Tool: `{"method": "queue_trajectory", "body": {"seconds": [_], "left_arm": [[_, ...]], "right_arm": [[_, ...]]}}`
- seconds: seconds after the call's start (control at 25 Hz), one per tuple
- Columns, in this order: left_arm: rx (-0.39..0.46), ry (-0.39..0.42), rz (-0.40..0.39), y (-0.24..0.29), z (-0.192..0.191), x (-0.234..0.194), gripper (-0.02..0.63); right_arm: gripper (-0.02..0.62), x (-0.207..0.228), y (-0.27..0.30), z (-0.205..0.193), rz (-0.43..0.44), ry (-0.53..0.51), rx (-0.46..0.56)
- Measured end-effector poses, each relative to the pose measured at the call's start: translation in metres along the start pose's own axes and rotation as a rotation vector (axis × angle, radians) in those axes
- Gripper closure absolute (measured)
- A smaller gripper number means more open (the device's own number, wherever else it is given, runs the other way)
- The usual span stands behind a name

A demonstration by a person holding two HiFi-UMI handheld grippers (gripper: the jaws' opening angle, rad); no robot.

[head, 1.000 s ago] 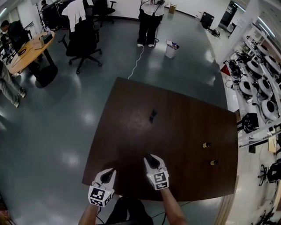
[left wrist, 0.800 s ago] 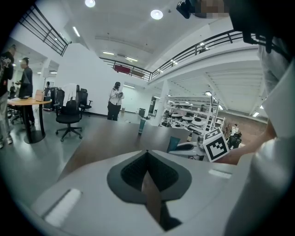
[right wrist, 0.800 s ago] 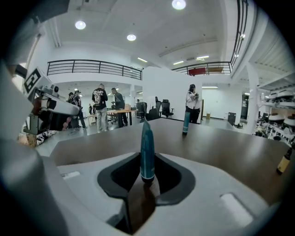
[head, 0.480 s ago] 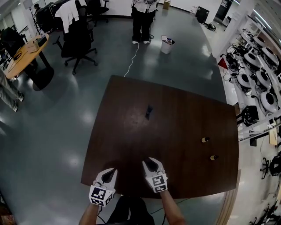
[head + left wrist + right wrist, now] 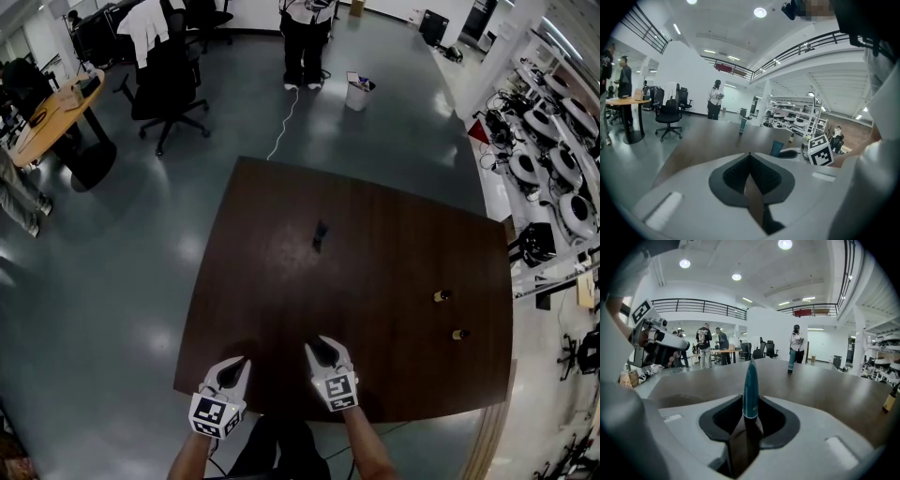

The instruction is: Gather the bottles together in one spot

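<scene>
Four bottles on table [image 5: 394, 234]: held teal bottle [image 5: 750, 380] pinched by right gripper [image 5: 317, 344]; standing teal bottle [image 5: 320, 236] at its 12 o'clock; far brown bottle [image 5: 442, 296] at 2; near brown bottle [image 5: 458, 334] at 3. Left gripper [image 5: 750, 155] pressed together.

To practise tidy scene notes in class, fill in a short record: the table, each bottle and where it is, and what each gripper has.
surface: dark brown wooden table
mid-table: tall teal bottle, upright
right side: nearer small brown bottle; farther small brown bottle; apart
right gripper: shut on slim teal tapered bottle
left gripper: jaws together, empty
</scene>
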State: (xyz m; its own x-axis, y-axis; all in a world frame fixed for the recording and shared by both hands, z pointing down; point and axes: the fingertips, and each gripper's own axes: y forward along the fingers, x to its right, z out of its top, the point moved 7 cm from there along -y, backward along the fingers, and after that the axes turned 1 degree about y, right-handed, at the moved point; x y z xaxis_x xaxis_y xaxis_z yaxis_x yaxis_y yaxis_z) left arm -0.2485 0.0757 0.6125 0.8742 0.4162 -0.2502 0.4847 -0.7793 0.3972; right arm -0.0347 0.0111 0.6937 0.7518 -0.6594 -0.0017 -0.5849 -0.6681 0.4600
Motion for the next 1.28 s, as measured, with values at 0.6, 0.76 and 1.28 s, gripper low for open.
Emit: {"method": "queue_trajectory", "body": {"seconds": [0.6, 0.76, 1.28], "left_arm": [[0.0, 0.017, -0.008, -0.006, -0.001, 0.002, 0.604], [0.016, 0.029, -0.017, -0.007, 0.007, 0.006, 0.604], [0.079, 0.082, -0.071, -0.029, 0.044, 0.022, 0.604]], "right_arm": [[0.374, -0.002, -0.019, 0.001, -0.036, 0.039, 0.015], [0.453, -0.001, -0.047, 0.015, -0.089, 0.039, 0.06], [0.594, 0.003, -0.126, 0.078, -0.277, 0.058, 0.202]]}}
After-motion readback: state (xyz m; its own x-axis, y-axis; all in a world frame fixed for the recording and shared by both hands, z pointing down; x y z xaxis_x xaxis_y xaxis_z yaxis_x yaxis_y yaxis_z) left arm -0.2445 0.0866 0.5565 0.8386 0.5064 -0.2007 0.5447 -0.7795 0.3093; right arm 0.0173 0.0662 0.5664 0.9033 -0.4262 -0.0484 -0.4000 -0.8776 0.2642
